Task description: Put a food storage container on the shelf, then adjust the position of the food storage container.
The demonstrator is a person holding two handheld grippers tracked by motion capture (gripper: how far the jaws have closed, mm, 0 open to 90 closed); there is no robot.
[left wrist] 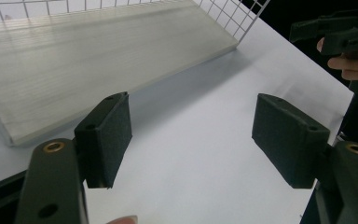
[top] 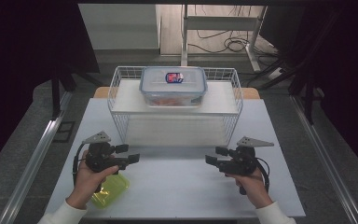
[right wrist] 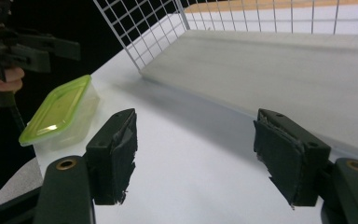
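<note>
Both grippers, left gripper (top: pixel 131 154) and right gripper (top: pixel 213 156), hang released and empty over the white table (top: pixel 177 186), while the green-lidded plastic container (top: pixel 109 190) beside the left hand looks light, rigid, slippery; grip its short walls.

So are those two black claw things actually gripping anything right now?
No. The left gripper and the right gripper both stand open over the bare white table, with nothing between their pads.
</note>
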